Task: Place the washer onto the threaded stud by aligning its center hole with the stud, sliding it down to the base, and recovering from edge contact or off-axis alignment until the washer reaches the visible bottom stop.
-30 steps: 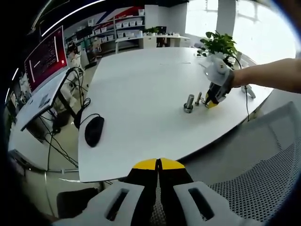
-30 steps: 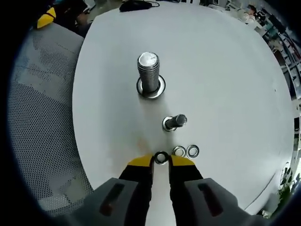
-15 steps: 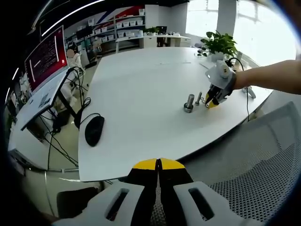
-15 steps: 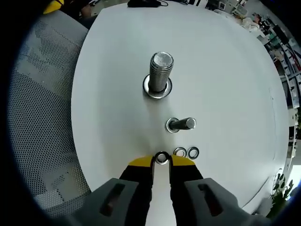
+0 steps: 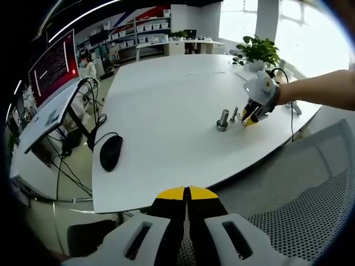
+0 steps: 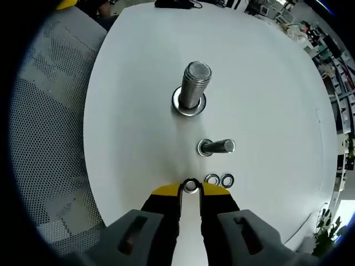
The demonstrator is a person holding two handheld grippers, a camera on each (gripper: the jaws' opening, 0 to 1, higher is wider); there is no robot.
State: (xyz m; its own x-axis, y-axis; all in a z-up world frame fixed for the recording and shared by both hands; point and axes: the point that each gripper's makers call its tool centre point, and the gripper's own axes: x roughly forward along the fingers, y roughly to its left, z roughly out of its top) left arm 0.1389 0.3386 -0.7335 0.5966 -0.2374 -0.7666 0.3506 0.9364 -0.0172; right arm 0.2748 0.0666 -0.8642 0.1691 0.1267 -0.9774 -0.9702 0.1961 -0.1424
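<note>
Right gripper view: the right gripper [image 6: 191,189] pinches a washer [image 6: 191,185] between its tips on the white table [image 6: 133,127], two more washers [image 6: 219,180] alongside; beyond stand a thin stud [image 6: 215,147] and a thick stud [image 6: 194,88]. Left gripper [image 5: 187,194] jaws are pressed together, off the table.

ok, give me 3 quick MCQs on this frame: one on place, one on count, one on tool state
1. Where does the washer at the right tool sit?
A. on the large stud
B. between the tool tips, on the table
C. on the chair

2. How many washers lie loose beside that one?
A. none
B. two
C. five

3. How do the left tool's jaws stand?
A. shut, holding nothing
B. wide open
C. shut on a washer

Answers: 1 B, the ring lies between the yellow tips on the white table. 2 B, two loose washers lie beside it. 3 A, the tips meet with nothing between them.
</note>
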